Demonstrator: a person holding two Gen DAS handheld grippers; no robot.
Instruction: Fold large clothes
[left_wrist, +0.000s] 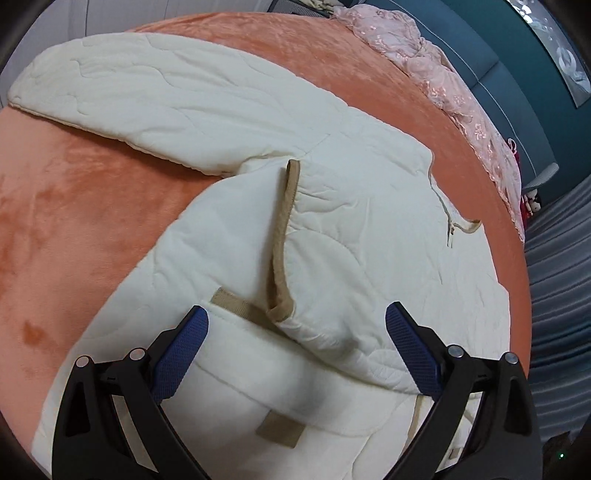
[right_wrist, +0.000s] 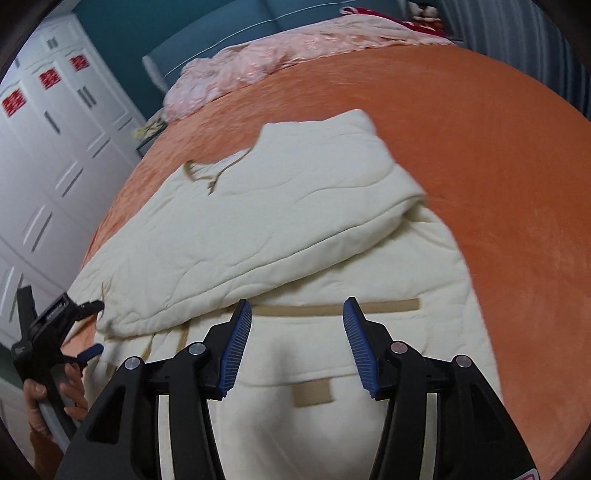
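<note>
Jacket (left_wrist: 332, 229) cream, quilted, spread on orange bed (left_wrist: 92, 240), one sleeve folded across body. Left gripper (left_wrist: 295, 350) and right gripper (right_wrist: 297, 347) wide open, holding nothing. Risk: thick padding springs folded sleeve back open; shallow pinch slips.

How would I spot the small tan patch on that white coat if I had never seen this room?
Start at the orange bed, where a cream quilted coat lies spread out. Look at its near end, just past the open right tongs. The tan patch is a short rectangle standing alone on plain cream fabric, unlike the long tan strip lying farther up.
</note>
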